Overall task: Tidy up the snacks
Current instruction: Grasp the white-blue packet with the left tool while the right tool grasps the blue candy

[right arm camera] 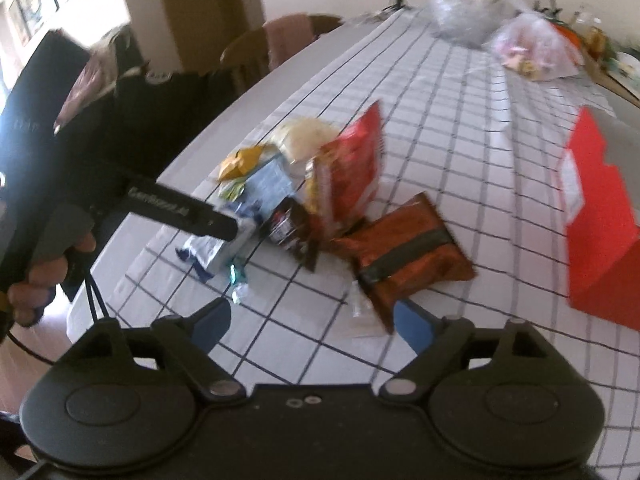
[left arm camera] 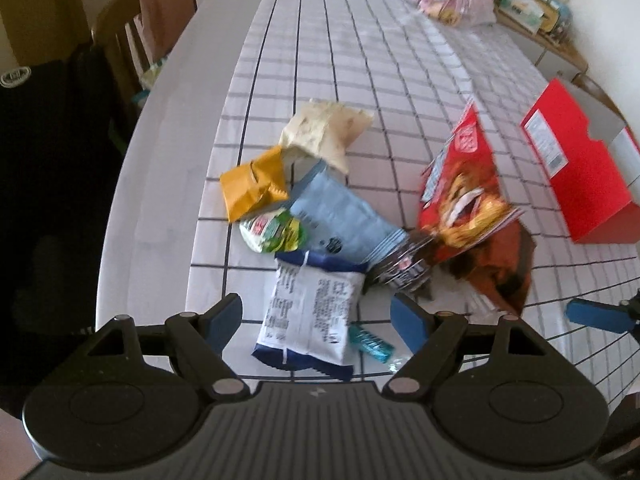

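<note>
Snacks (left arm camera: pixel 320 240) lie below both down-tilted grippers, left (left arm camera: pixel 316 320) and right (right arm camera: pixel 312 324), jaws spread.

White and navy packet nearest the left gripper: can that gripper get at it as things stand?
Probably yes. The white and navy packet lies flat on top, right ahead of the open left gripper, nothing covering it. A small teal wrapper lies beside its edge and could get pinched too.

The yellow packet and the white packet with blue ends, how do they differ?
The yellow packet is small and crumpled; the white packet with blue ends is bigger and lies flat. The yellow packet looks plain, while the white packet shows blocks of small print. The yellow packet sits farther up the table; the white packet lies between the open left gripper's fingers. Both rest on the checked tablecloth.
</note>
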A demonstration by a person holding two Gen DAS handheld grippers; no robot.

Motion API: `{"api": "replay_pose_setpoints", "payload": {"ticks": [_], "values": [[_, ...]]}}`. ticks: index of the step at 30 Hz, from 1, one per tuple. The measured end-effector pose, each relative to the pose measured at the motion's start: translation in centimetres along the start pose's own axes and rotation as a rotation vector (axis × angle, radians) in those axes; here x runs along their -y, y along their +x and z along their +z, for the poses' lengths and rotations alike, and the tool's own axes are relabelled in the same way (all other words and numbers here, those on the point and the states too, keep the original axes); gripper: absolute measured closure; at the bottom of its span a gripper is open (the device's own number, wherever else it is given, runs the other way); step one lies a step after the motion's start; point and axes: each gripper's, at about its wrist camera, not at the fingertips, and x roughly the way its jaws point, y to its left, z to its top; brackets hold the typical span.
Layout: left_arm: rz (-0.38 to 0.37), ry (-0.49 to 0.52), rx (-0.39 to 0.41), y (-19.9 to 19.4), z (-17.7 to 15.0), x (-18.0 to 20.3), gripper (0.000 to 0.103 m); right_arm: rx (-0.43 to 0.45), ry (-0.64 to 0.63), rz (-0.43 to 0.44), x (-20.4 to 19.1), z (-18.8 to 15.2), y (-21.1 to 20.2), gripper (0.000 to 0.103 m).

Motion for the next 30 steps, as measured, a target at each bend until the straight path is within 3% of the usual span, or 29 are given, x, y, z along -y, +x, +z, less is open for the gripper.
{"api": "replay_pose_setpoints", "payload": {"ticks": [7, 16, 22, 26, 30], "values": [[-0.014, -0.015, -0.051, 2.1, 0.6, -1.2, 0.022, -0.022, -0.073, 0.025, -1.7, 0.9, 3.3, 0.027], [-0.028, -0.022, -0.083, 3.2, 0.8, -1.5, 0.023, -0.065, -0.168, 0.089, -3.6, 2.1, 6.1, 0.050], [-0.010, -0.004, -0.077, 3.4, 0.9, -1.1, 0.025, -0.103, -0.260, 0.080, -5.1, 2.4, 7.3, 0.065], [-0.006, -0.013, -0.075, 3.3, 1.0, -1.1, 0.029, -0.108, -0.288, 0.063, -5.7, 2.5, 7.4, 0.073], [0.008, -0.002, -0.067, 3.2, 0.9, -1.0, 0.045, -0.110, -0.297, 0.052, -6.1, 2.5, 7.4, 0.084]]}}
